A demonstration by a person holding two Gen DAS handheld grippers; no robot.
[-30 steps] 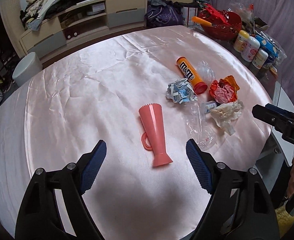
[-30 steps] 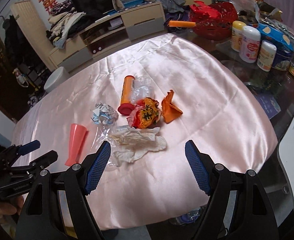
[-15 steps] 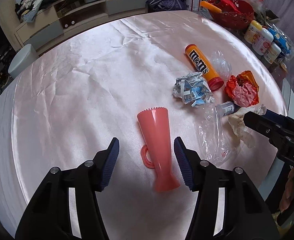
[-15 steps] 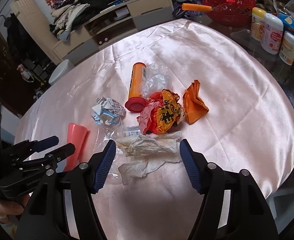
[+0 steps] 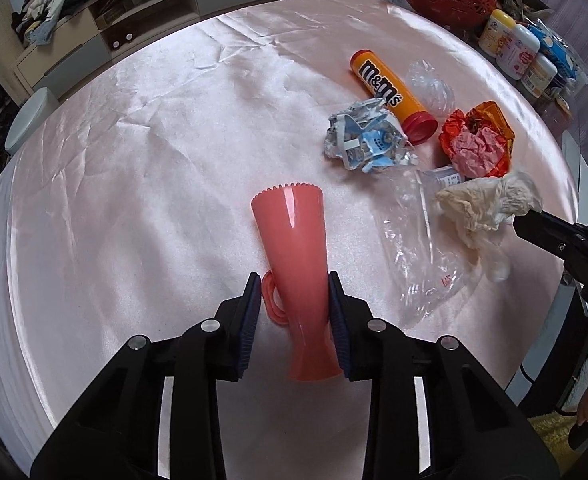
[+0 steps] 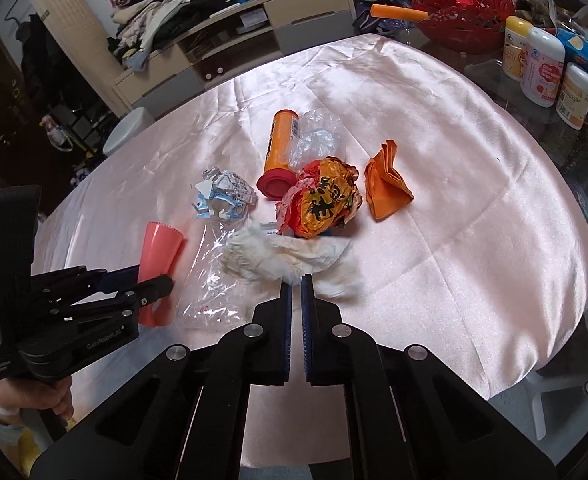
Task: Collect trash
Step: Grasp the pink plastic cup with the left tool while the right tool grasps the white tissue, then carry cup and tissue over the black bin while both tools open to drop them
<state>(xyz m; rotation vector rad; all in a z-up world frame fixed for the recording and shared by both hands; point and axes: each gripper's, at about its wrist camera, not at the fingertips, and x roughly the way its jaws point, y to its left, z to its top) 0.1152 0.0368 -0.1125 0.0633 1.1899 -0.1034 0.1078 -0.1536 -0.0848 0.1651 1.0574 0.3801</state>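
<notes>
Your left gripper (image 5: 294,304) is low over the table, its blue-padded fingers (image 5: 250,320) pressed against both sides of the salmon-pink plastic horn-shaped cup (image 5: 294,240). Your right gripper (image 6: 296,284) has its jaws nearly together, pinching an edge of the crumpled white paper towel (image 6: 278,258).

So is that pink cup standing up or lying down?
Lying down. The pink cup rests on its side on the tablecloth, toothed rim pointing away, the left hand-held gripper around it.
</notes>
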